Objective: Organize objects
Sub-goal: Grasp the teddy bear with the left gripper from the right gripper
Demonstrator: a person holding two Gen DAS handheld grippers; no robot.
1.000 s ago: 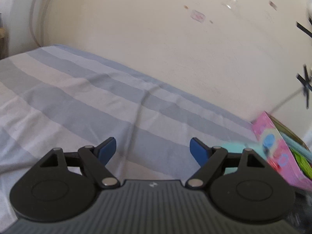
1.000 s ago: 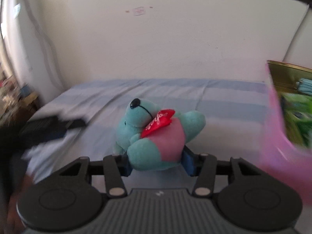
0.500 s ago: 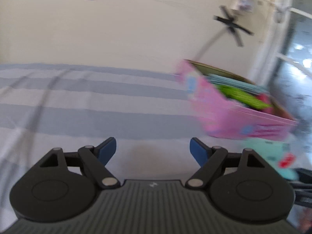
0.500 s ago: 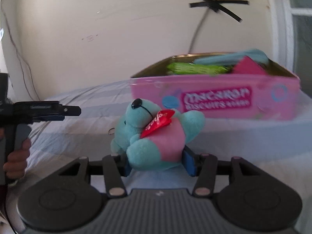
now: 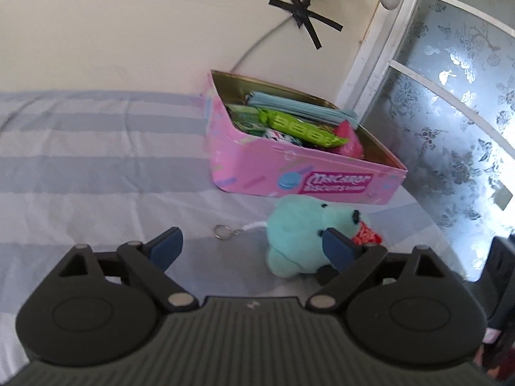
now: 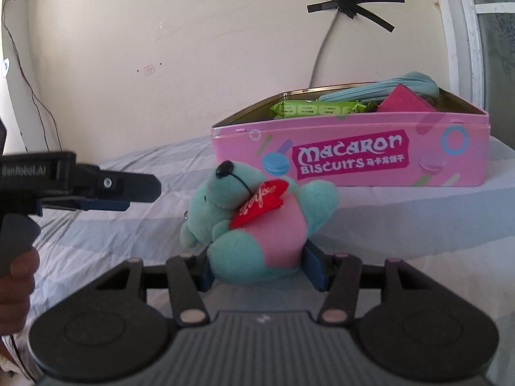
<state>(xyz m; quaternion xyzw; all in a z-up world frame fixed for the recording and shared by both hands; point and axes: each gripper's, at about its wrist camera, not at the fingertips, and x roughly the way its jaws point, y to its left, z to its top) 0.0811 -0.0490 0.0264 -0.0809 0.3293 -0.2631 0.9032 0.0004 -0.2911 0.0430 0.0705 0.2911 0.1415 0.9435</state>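
Note:
A teal plush bear (image 6: pixel 254 222) with a pink belly and a red heart is clamped in my right gripper (image 6: pixel 260 273), just in front of an open pink Macaron biscuit tin (image 6: pixel 351 157). The bear also shows in the left wrist view (image 5: pixel 305 234), near the tin (image 5: pixel 289 173), with its key ring (image 5: pixel 221 232) lying on the sheet. The tin holds a green snack pack (image 5: pixel 299 128), a light blue pouch (image 5: pixel 305 109) and a pink item (image 5: pixel 349 141). My left gripper (image 5: pixel 254 244) is open and empty, hovering left of the bear; it shows in the right wrist view (image 6: pixel 106 189).
A bed with a blue and white striped sheet (image 5: pixel 96 160) carries everything. A cream wall (image 5: pixel 128 32) with a taped cable (image 5: pixel 305 19) stands behind the tin. A frosted window (image 5: pixel 450 112) is to the right.
Both grippers have swung right toward the tin. The right gripper carried the bear close to the tin's front. The left gripper now looks down at tin and bear.

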